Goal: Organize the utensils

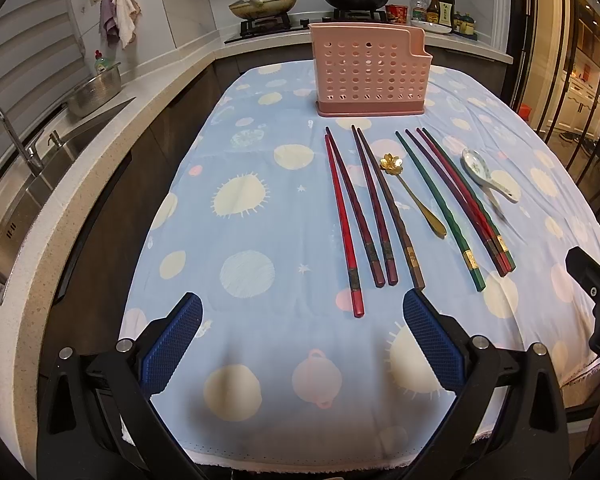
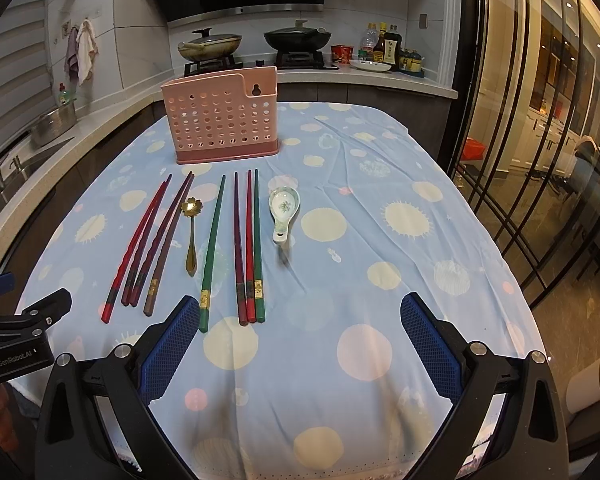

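A pink perforated utensil holder (image 1: 370,70) (image 2: 224,118) stands upright at the far middle of the table. In front of it lie several chopsticks in a row: red and brown ones (image 1: 360,216) (image 2: 144,248) on the left, green, purple and red ones (image 1: 456,204) (image 2: 246,240) on the right. A gold flower-bowl spoon (image 1: 412,196) (image 2: 191,236) lies between the two groups. A white ceramic spoon (image 1: 488,176) (image 2: 284,212) lies furthest right. My left gripper (image 1: 302,320) hovers open near the chopstick handles. My right gripper (image 2: 300,320) is open and empty, just short of the green chopstick's end.
A blue cloth with pale dots (image 1: 252,200) (image 2: 380,240) covers the table. A sink and counter (image 1: 40,168) run along the left. Pans sit on the stove (image 1: 268,4) (image 2: 292,36) behind the holder. Glass doors (image 2: 540,140) stand at the right.
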### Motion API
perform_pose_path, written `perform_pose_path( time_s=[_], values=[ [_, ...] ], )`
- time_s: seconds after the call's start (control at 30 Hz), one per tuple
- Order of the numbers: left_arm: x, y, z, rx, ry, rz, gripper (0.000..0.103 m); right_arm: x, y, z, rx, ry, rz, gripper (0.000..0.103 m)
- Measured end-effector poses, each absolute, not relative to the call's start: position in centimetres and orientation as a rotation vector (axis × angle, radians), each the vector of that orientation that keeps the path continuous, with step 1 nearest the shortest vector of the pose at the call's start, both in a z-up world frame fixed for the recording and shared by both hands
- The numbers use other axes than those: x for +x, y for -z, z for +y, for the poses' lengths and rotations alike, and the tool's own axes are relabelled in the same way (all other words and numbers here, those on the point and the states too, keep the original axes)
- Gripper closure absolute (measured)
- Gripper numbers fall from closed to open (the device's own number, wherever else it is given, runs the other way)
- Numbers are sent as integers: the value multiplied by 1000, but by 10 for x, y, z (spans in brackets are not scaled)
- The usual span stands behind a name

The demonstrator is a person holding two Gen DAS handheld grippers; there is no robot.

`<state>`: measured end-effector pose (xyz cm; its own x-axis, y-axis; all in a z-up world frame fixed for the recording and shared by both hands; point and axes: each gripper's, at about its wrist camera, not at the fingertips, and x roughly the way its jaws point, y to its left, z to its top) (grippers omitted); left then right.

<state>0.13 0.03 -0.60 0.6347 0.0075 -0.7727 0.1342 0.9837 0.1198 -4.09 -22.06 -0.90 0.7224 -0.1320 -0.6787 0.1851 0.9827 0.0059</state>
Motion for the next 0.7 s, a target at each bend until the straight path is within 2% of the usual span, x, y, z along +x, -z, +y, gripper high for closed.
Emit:
perform_pose_path(
  time_s=[0.7],
  values=[
    [1,8,2,170,70,884,7,-41,12,-219,73,178,744,7]
  ],
)
